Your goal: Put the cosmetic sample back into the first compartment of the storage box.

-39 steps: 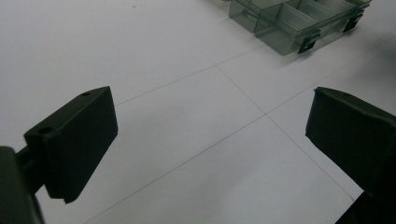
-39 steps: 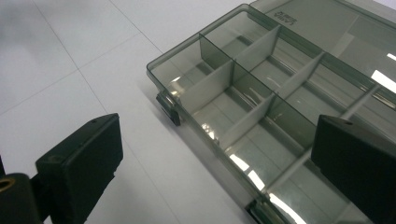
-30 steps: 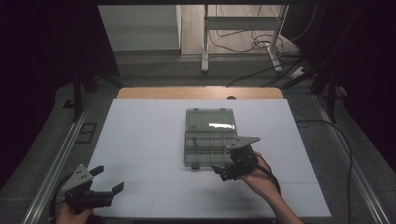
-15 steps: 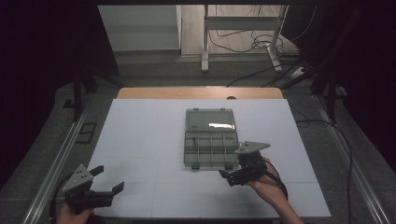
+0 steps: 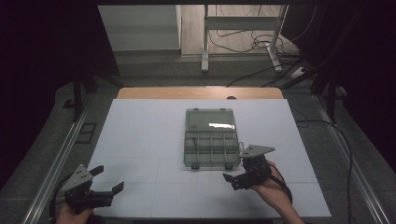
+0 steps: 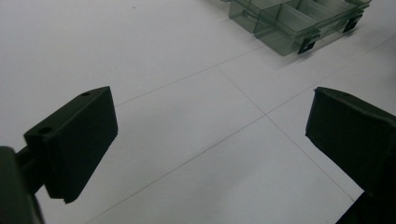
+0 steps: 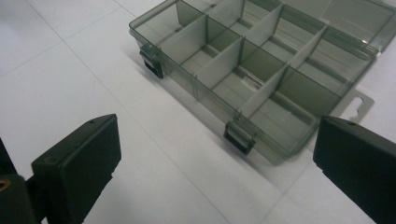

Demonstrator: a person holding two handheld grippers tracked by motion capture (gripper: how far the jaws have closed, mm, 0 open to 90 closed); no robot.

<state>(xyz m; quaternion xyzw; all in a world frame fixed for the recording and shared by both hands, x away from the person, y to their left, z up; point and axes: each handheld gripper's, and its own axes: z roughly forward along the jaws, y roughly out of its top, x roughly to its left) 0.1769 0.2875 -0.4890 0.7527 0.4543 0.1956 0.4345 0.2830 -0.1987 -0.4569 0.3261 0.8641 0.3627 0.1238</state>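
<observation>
My right gripper [image 5: 239, 178] has drawn back from the open compartment box [image 5: 211, 149], jaws spread and empty; my left gripper [image 5: 100, 184] waits spread, far away.

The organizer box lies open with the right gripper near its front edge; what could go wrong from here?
1. The box is light-looking plastic on a smooth white table. A push from the right gripper, whose jaws stand open, may slide it instead of gripping it.
2. The lid lies flat behind the compartments; lifting it by one corner could twist the hinge.
3. The two front latches stick out, so a jaw might catch on them.
</observation>
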